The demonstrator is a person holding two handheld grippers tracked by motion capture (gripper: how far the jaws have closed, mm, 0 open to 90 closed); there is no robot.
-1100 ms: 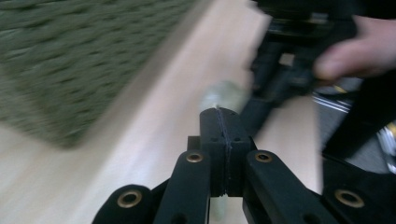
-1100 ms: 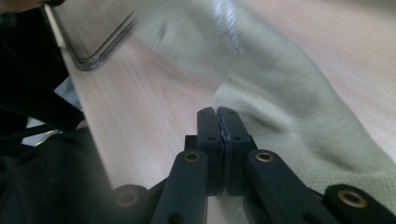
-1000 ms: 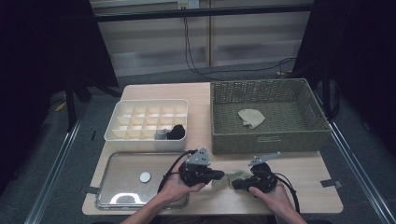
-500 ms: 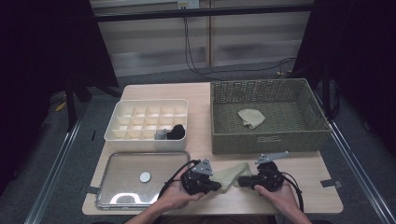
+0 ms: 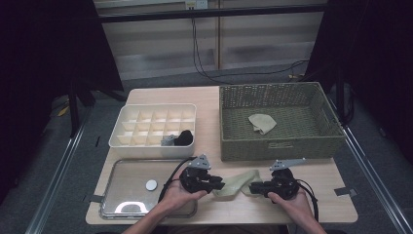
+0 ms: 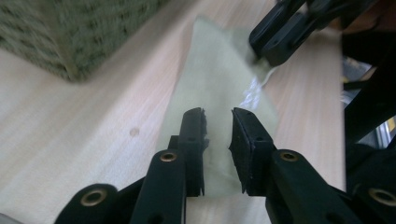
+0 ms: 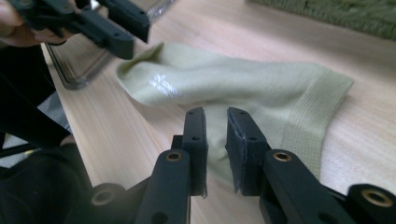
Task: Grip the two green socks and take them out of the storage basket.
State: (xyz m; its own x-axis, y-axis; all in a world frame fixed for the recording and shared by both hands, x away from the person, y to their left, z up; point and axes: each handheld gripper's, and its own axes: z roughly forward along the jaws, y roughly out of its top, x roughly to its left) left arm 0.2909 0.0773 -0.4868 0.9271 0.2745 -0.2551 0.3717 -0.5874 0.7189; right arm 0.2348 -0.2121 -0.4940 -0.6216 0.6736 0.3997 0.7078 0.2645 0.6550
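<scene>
Pale green sock [image 5: 237, 182] lies flat on the bench [image 5: 209, 107] between left tool [image 5: 217, 184] and right tool [image 5: 253, 187], both having just parted slightly, pinching nothing, apparently releasing it to settle.

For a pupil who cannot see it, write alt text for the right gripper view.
A pale green sock lies flat on a wooden table, its ribbed cuff to the right. The right gripper hovers over it, jaws slightly apart and just opening, gripping nothing; the left gripper is beyond.
</scene>
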